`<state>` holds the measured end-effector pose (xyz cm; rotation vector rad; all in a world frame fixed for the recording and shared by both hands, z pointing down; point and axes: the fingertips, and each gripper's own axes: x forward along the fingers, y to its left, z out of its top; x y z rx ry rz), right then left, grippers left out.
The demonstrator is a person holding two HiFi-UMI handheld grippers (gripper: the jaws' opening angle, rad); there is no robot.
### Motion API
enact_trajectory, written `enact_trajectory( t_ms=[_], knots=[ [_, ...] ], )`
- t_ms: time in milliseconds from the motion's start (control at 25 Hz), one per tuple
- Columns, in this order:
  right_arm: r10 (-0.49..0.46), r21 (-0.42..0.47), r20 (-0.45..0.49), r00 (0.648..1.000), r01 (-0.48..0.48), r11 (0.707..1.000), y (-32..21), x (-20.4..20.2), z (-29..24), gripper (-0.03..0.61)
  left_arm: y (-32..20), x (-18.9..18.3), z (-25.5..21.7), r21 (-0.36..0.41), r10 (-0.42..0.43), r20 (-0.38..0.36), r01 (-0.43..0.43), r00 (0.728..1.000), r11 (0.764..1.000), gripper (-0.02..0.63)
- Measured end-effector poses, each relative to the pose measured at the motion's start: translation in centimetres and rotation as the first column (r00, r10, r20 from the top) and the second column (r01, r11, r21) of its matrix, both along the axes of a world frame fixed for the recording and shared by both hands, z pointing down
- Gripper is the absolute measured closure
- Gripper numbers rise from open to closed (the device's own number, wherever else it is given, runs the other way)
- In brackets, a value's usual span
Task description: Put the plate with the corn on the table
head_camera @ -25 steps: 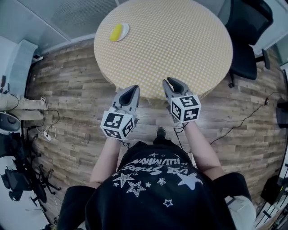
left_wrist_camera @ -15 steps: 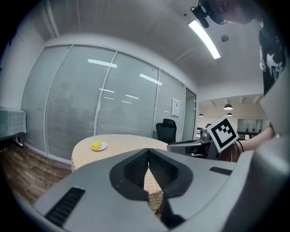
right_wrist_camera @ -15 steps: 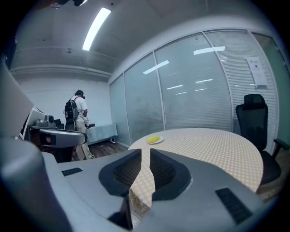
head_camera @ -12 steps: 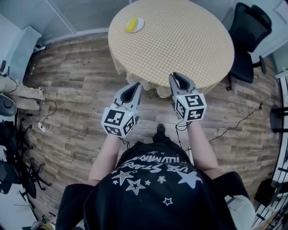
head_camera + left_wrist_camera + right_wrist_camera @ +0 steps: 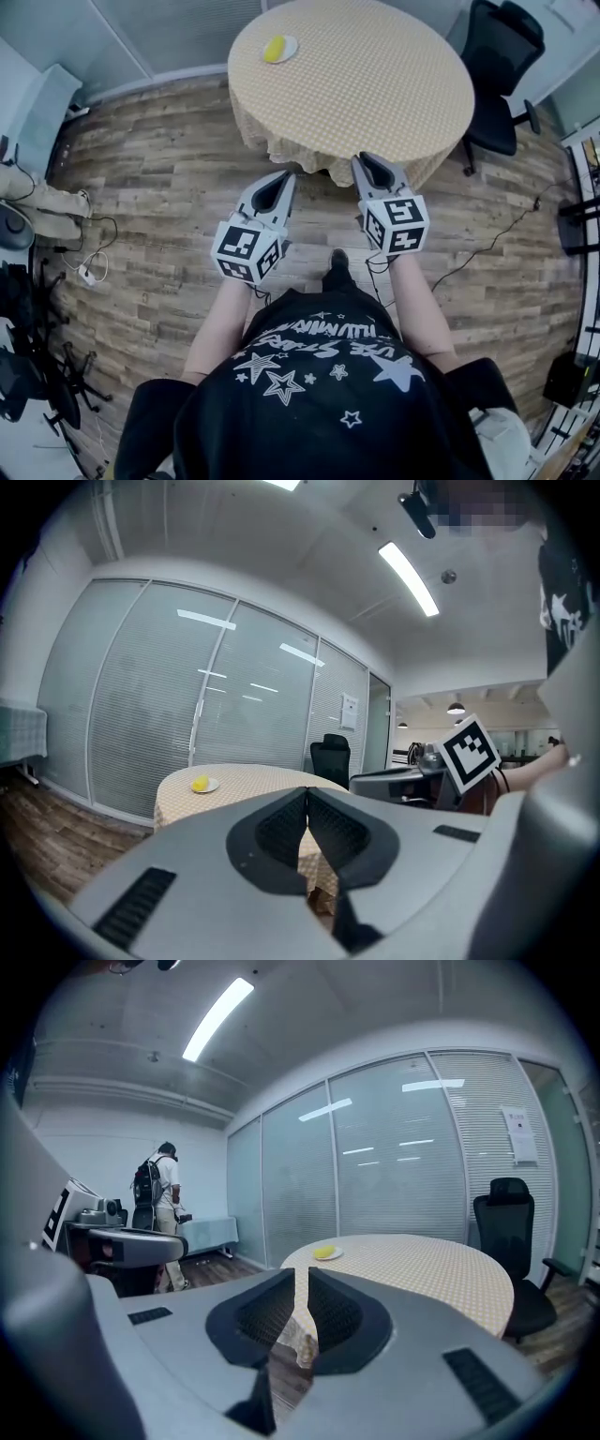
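A small white plate with yellow corn rests on the far left part of a round table covered in a yellow checked cloth. The plate with corn is also in the left gripper view, and far off in the right gripper view. My left gripper hangs over the wooden floor, short of the table's near edge, shut and empty. My right gripper is beside it, also shut with nothing between its jaws. Both point toward the table.
A black office chair stands at the table's right side. Cables and equipment lie on the floor at the left. A glass wall with blinds runs behind the table. A person with a backpack stands far left.
The table has drawn further away from both grippers and sits higher in the head view. The grippers stay shut and side by side.
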<state>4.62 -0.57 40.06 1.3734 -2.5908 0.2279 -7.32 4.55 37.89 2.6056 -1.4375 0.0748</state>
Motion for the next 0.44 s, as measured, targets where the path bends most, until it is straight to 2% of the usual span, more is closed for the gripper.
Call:
enact_trajectory(
  t_ms=[440],
  knots=[
    [0.066,0.002,-0.006,0.998,-0.066,0.998,6.2,-0.1,0.3,0.522,4.7,0.0,-0.3,0.026,0.078,-0.003,-0.078,0.997,0.997,0.606]
  ],
)
